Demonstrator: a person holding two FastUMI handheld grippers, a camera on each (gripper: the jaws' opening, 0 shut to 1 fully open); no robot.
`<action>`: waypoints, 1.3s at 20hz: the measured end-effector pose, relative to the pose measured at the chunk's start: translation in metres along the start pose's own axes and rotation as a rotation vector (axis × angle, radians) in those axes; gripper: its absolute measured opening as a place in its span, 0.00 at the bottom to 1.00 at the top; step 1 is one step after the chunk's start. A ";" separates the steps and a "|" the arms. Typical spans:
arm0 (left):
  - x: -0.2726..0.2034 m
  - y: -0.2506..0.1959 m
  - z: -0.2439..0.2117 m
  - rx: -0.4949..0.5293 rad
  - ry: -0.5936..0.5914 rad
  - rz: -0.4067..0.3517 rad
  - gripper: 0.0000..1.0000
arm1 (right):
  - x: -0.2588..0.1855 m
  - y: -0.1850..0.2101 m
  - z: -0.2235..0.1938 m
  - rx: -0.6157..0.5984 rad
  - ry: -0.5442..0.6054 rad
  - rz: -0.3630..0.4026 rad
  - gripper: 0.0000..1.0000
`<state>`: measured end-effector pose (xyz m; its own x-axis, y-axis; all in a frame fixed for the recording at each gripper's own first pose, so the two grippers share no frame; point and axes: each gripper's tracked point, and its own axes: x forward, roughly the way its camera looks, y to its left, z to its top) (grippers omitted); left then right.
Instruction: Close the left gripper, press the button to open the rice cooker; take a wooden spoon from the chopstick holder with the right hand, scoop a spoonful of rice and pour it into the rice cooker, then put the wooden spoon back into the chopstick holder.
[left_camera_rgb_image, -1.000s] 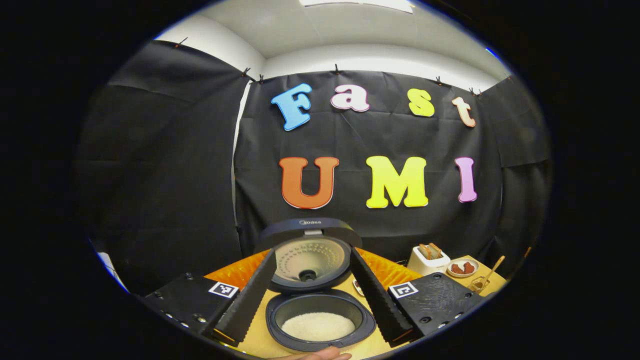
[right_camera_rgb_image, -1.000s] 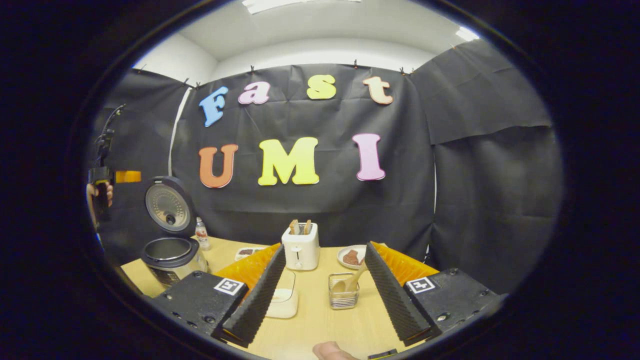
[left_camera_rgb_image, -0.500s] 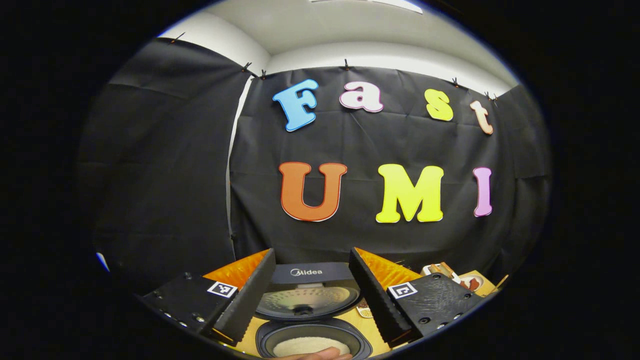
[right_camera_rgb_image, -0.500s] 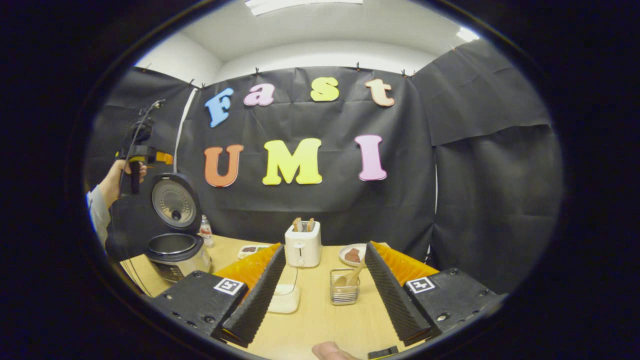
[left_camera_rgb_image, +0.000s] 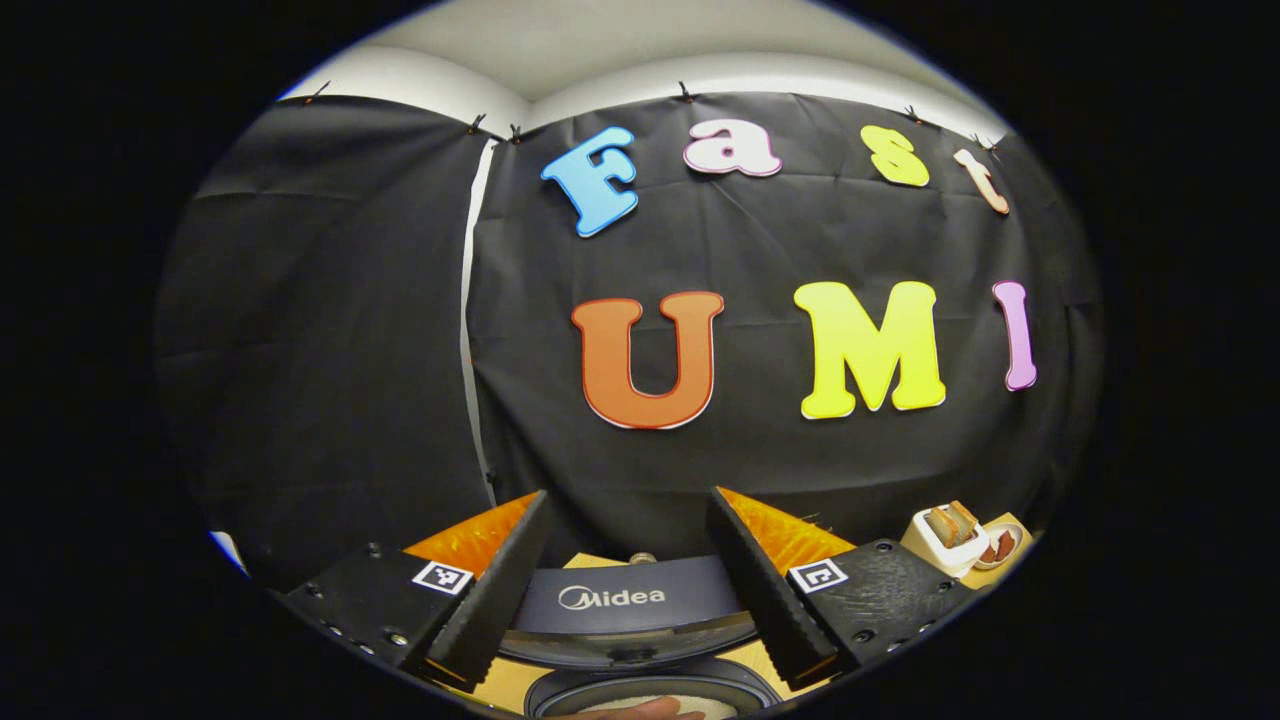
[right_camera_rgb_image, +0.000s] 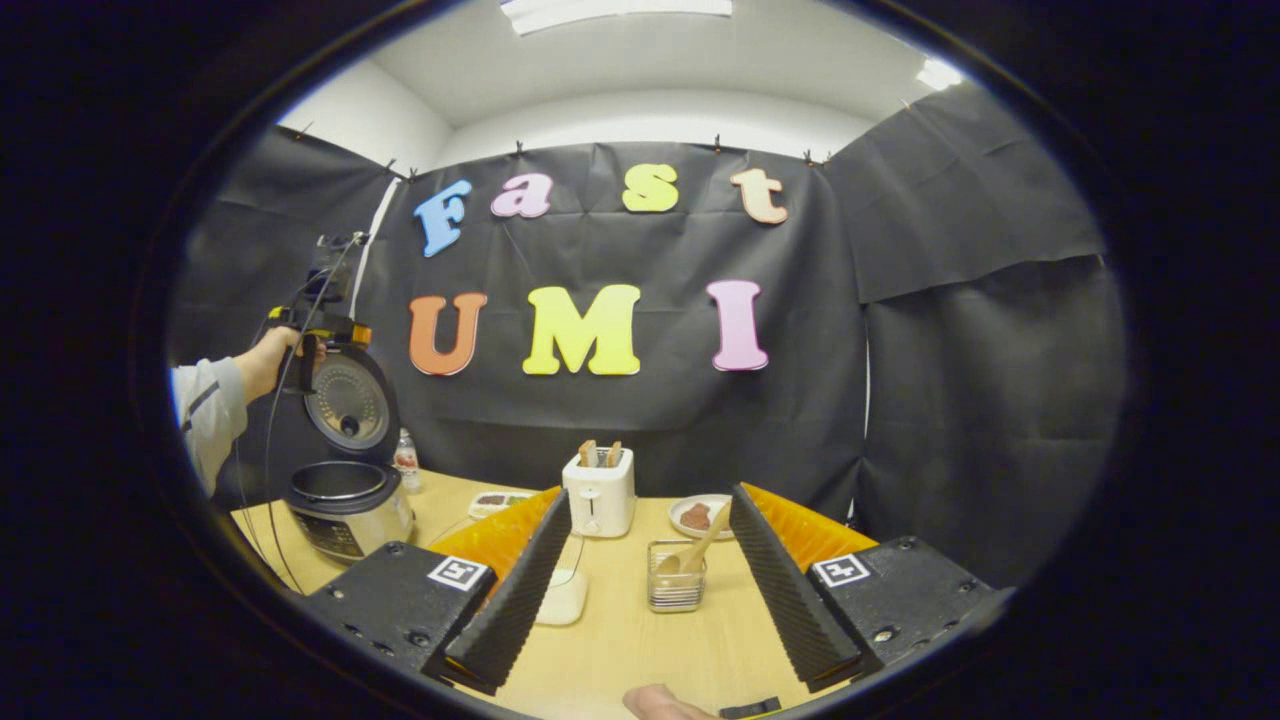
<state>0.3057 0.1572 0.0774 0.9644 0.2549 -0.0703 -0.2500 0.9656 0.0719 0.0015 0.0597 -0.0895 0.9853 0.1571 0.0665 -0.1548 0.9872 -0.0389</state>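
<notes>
The rice cooker (right_camera_rgb_image: 348, 505) stands open at the table's left, its lid (right_camera_rgb_image: 349, 405) upright. In the left gripper view the lid's dark top (left_camera_rgb_image: 625, 600) lies between the fingers, and the pot rim with white rice (left_camera_rgb_image: 655, 700) shows below. My left gripper (left_camera_rgb_image: 628, 495) is open and holds nothing; a hand holds it (right_camera_rgb_image: 325, 325) high beside the lid's top edge. The wire chopstick holder (right_camera_rgb_image: 675, 590) holds a wooden spoon (right_camera_rgb_image: 703, 545) leaning right. My right gripper (right_camera_rgb_image: 650, 492) is open and empty, hovering over the table in front of the holder.
A white toaster (right_camera_rgb_image: 598, 490) with bread stands behind the holder, a plate (right_camera_rgb_image: 698, 515) with brown food to its right. A white container (right_camera_rgb_image: 560, 605) sits left of the holder. A small bottle (right_camera_rgb_image: 405, 460) and a flat tray (right_camera_rgb_image: 490, 500) lie near the cooker.
My left gripper has risen and moved forward over the open lid, so the lid's top now shows instead of its inner side. The right gripper has hardly moved.
</notes>
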 end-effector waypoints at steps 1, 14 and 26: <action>-0.001 0.002 -0.004 -0.023 0.023 0.017 1.00 | -0.001 0.000 0.000 0.001 0.001 0.003 1.00; -0.061 -0.010 -0.038 -0.038 0.139 0.004 0.99 | -0.040 0.030 0.006 0.004 -0.008 0.058 0.96; -0.122 -0.030 -0.143 -0.051 0.382 -0.043 0.98 | -0.072 0.041 0.017 -0.019 -0.015 0.083 1.00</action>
<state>0.1832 0.1046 -0.0585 0.8749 0.2055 -0.4385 -0.2231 0.9747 0.0117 -0.0766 0.0897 -0.0793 0.9679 0.2392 0.0773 -0.2346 0.9700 -0.0639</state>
